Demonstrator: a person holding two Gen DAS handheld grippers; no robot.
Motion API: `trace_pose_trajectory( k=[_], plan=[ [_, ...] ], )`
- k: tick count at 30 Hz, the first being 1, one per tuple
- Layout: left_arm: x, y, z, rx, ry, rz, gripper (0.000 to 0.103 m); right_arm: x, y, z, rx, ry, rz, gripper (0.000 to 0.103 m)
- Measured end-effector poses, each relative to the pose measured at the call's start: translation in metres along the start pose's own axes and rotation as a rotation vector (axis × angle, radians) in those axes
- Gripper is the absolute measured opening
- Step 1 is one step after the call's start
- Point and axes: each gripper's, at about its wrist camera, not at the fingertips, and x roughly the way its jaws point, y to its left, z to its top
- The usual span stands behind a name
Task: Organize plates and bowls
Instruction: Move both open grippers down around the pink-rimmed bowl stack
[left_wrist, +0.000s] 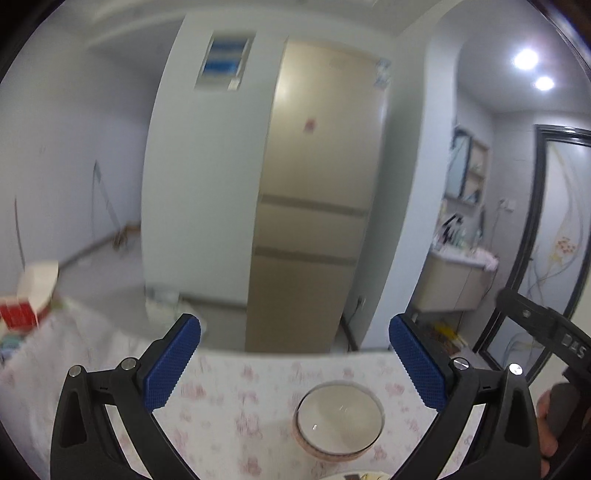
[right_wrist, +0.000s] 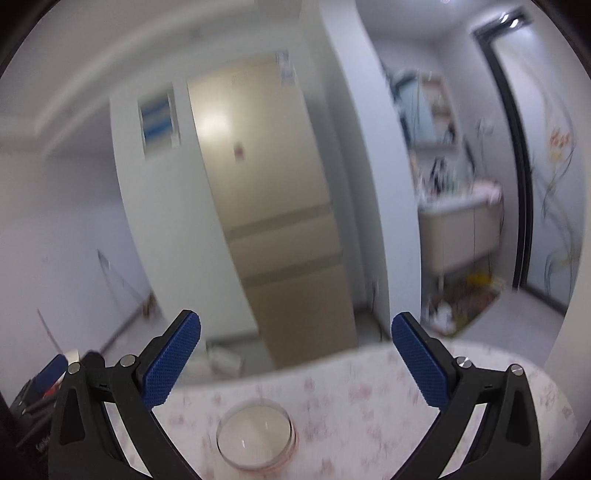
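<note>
The left hand-held gripper (left_wrist: 294, 360) hangs spread and empty above the table (left_wrist: 229, 398) with its pink-flowered white cloth. A white round ceramic bowl with a pinkish outer band (left_wrist: 339, 420) sits on the cloth below and between its blue pads, untouched. The right hand-held gripper (right_wrist: 295, 360) is likewise spread wide, empty, above that bowl. A red-and-white carton (left_wrist: 31, 295) stands at the table's far left edge; a tall beige refrigerator (left_wrist: 314, 206) rises beyond.

Glossy bowl on printed cloth, matt black plastic with knurled blue pads

The bowl (left_wrist: 339, 421) looks like glazed ceramic, smooth and shiny. The table (left_wrist: 229, 398) wears a soft floral cloth. Each hand-held gripper, left (left_wrist: 295, 363) and right (right_wrist: 296, 363), has matt black plastic, rough-textured blue pads (left_wrist: 173, 363) and shiny metal pins. The fridge (left_wrist: 317, 192) has a smooth satin front.
</note>
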Motion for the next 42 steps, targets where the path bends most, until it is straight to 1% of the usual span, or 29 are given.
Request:
trace_pose_trajectory(
  k=[2,4,6,8,11,14,17,19,23,26,27,29,31,33,35,37,39,42],
  plan=[
    [0.024,0.006,-0.005,-0.015,0.082,0.01,0.103,0.018,-0.001,-0.006,-0.012,0.091,0.002,0.103],
    [0.047,0.009,-0.012,-0.017,0.156,0.045,0.103,0.03,0.001,-0.012,-0.054,0.151,0.055,0.103],
    [0.063,0.01,-0.02,-0.013,0.202,0.06,0.103,0.043,0.004,-0.022,-0.098,0.216,0.081,0.103],
    [0.08,0.01,-0.027,-0.015,0.25,0.052,0.103,0.058,0.004,-0.029,-0.113,0.281,0.091,0.103],
    [0.096,0.011,-0.039,-0.023,0.307,0.012,0.103,0.078,0.003,-0.043,-0.114,0.38,0.122,0.103],
    [0.115,0.011,-0.054,-0.027,0.376,0.003,0.103,0.099,-0.001,-0.055,-0.101,0.449,0.096,0.103],
    [0.128,0.018,-0.069,-0.051,0.433,-0.015,0.103,0.118,-0.007,-0.065,-0.105,0.507,0.081,0.103],
    [0.138,0.027,-0.08,-0.095,0.482,-0.03,0.103,0.129,-0.012,-0.072,-0.071,0.54,0.079,0.103],
    [0.154,0.039,-0.096,-0.169,0.555,-0.07,0.103,0.153,-0.033,-0.088,0.086,0.64,0.174,0.102],
    [0.164,0.042,-0.104,-0.204,0.595,-0.107,0.101,0.168,-0.046,-0.101,0.19,0.713,0.242,0.097],
    [0.167,0.043,-0.108,-0.219,0.614,-0.122,0.099,0.171,-0.047,-0.104,0.207,0.727,0.251,0.095],
    [0.173,0.044,-0.113,-0.243,0.644,-0.146,0.096,0.177,-0.051,-0.112,0.239,0.758,0.269,0.089],
    [0.18,0.046,-0.119,-0.276,0.676,-0.173,0.095,0.182,-0.052,-0.119,0.27,0.794,0.302,0.081],
    [0.184,0.048,-0.125,-0.306,0.695,-0.198,0.093,0.183,-0.052,-0.122,0.273,0.804,0.305,0.079],
    [0.189,0.05,-0.13,-0.332,0.713,-0.231,0.092,0.184,-0.054,-0.124,0.282,0.811,0.303,0.075],
    [0.194,0.052,-0.134,-0.362,0.727,-0.26,0.092,0.189,-0.057,-0.127,0.301,0.832,0.318,0.064],
    [0.197,0.055,-0.136,-0.378,0.735,-0.266,0.092,0.194,-0.059,-0.13,0.324,0.853,0.343,0.057],
    [0.2,0.058,-0.137,-0.387,0.736,-0.263,0.092,0.2,-0.063,-0.137,0.365,0.87,0.366,0.057]
  ],
)
